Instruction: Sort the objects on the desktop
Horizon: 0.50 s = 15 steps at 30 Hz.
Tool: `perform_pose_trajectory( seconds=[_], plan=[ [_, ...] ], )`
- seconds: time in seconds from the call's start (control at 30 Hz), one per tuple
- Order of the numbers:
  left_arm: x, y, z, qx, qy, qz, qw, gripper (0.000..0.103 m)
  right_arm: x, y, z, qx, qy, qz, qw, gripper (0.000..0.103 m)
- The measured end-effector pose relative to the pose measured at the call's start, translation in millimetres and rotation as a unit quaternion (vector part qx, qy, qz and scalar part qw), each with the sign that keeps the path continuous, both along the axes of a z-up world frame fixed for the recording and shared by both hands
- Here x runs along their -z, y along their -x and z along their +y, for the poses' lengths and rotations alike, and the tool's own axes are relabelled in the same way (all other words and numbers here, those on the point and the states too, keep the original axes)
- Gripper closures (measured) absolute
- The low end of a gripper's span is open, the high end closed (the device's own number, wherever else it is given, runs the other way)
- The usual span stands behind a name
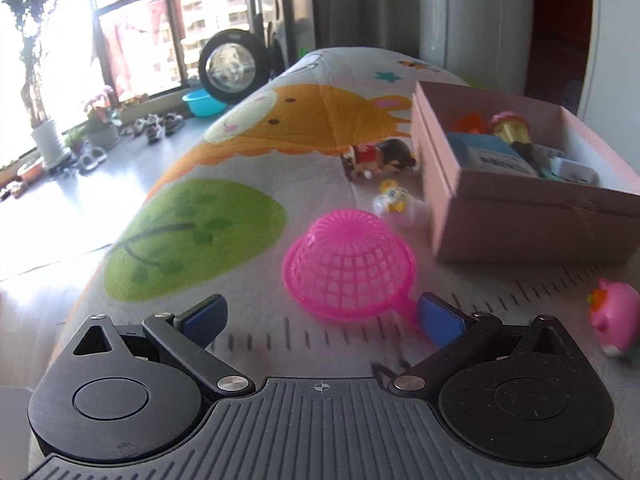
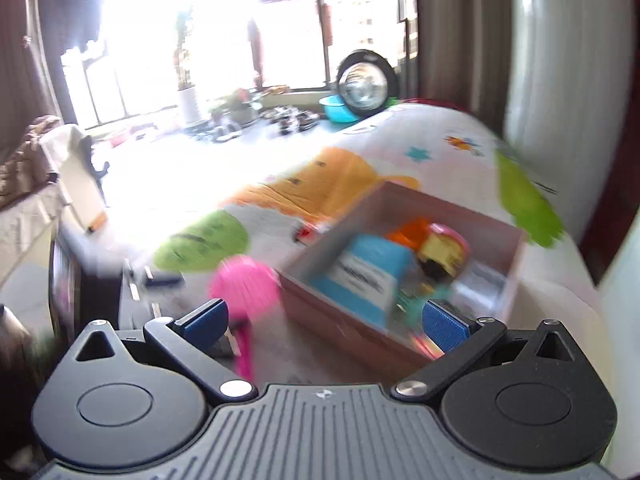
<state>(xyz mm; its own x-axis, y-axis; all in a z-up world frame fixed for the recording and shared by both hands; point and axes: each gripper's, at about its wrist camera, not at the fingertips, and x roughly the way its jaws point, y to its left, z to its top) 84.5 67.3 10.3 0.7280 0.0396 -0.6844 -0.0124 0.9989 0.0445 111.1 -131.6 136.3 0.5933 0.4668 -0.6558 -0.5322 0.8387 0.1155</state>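
A pink plastic strainer (image 1: 349, 261) lies upside down on the cartoon-print table cover (image 1: 224, 216), just ahead of my open, empty left gripper (image 1: 322, 316); its handle runs back beside the right finger. Beyond it lie a small yellow-white toy (image 1: 393, 197) and a dark figurine in red (image 1: 378, 159). A pink toy (image 1: 614, 320) sits at the right edge. The pink box (image 1: 516, 216) at right holds several toys. In the blurred right wrist view, my open, empty right gripper (image 2: 326, 318) hovers near the box (image 2: 344, 320), with the strainer (image 2: 245, 286) to its left.
The table's left edge drops to the floor, where potted plants (image 1: 44, 136), shoes and a blue basin (image 1: 203, 103) stand by the window. A round black-rimmed object (image 1: 232, 66) stands behind the table's far end. A grey curtain and white wall are at the back right.
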Motion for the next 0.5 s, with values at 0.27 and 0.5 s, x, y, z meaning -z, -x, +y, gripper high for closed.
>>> perform_pose_trajectory(
  seconds=[0.27, 0.5],
  plan=[
    [8.3, 35.3, 10.5, 0.011, 0.066, -0.024, 0.9975, 0.0, 33.1, -144.5, 116.5, 0.015, 0.089, 0.096, 0.991, 0.022],
    [9.3, 35.8, 12.0, 0.012, 0.072, -0.028, 0.9969, 0.0, 85.5, -178.5, 167.4, 0.049, 0.25, -0.029, 0.966, 0.019]
  ],
)
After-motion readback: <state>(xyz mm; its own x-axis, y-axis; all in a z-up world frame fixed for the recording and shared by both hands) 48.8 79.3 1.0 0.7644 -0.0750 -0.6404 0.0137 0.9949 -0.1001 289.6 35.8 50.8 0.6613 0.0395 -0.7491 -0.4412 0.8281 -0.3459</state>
